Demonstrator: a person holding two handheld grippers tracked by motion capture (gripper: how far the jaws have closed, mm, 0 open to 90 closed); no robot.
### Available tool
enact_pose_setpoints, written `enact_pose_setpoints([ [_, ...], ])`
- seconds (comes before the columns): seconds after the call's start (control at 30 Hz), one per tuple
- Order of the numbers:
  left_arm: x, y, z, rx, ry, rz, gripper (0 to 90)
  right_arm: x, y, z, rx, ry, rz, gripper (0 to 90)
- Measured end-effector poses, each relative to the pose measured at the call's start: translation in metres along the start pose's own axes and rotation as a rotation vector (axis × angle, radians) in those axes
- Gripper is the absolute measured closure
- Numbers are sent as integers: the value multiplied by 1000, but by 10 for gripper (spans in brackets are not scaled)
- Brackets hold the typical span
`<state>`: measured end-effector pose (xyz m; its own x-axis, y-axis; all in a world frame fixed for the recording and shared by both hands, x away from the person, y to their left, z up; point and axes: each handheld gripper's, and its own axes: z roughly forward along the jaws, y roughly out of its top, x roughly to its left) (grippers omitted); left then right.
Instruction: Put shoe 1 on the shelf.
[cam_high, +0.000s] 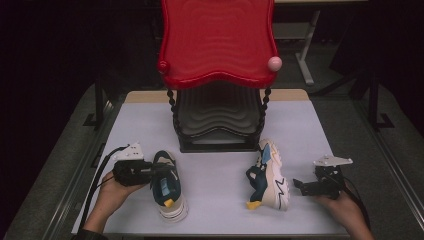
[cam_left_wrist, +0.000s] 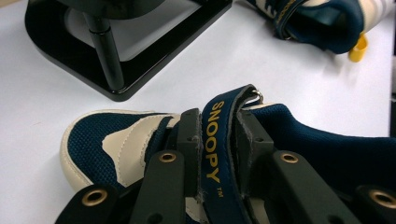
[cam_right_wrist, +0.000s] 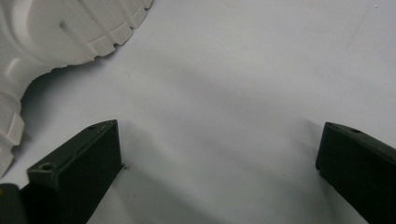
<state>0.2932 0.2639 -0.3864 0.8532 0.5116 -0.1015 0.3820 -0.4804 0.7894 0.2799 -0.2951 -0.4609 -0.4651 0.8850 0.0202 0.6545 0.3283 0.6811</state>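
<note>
Two navy-and-cream child's shoes lie on the white table. The left shoe (cam_high: 168, 186) stands upright at the front left. Its navy strap (cam_left_wrist: 215, 140), lettered SNOOPY in yellow, is pinched between the jaws of my left gripper (cam_left_wrist: 218, 135), which is shut on it. The right shoe (cam_high: 270, 175) lies on its side at the front right, its white sole (cam_right_wrist: 51, 35) turned toward my right gripper (cam_high: 302, 186). That gripper rests just right of the sole, open, with bare table between its jaws.
A two-tier rack stands at the table's back middle, with a red wavy top shelf (cam_high: 217, 40) and a black base (cam_high: 215, 145); its black post (cam_left_wrist: 106, 51) rises just beyond the left shoe. The second shoe's yellow heel tab (cam_left_wrist: 358, 49) shows far off.
</note>
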Motion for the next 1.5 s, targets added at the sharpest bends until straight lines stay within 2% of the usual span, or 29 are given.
enact_pose_setpoints([
  [0.1, 0, -1, -2, -16, -26, -7, 737, 0, 0, 0, 0, 0, 0, 0],
  [0.27, -4, 0, -4, -27, -44, 1, 736, 0, 0, 0, 0, 0, 0, 0],
  [0.6, -17, 17, -2, -62, -99, 37, 737, 0, 0, 0, 0, 0, 0, 0],
  [0.93, -31, 36, 12, -76, -155, 67, 738, 0, 0, 0, 0, 0, 0, 0],
  [1.03, -37, 46, 20, -75, -172, 88, 738, 0, 0, 0, 0, 0, 0, 0],
  [1.47, -50, 76, 34, -107, -201, 128, 738, 0, 0, 0, 0, 0, 0, 0],
  [1.5, -51, 83, 36, -118, -205, 139, 739, 0, 0, 0, 0, 0, 0, 0],
])
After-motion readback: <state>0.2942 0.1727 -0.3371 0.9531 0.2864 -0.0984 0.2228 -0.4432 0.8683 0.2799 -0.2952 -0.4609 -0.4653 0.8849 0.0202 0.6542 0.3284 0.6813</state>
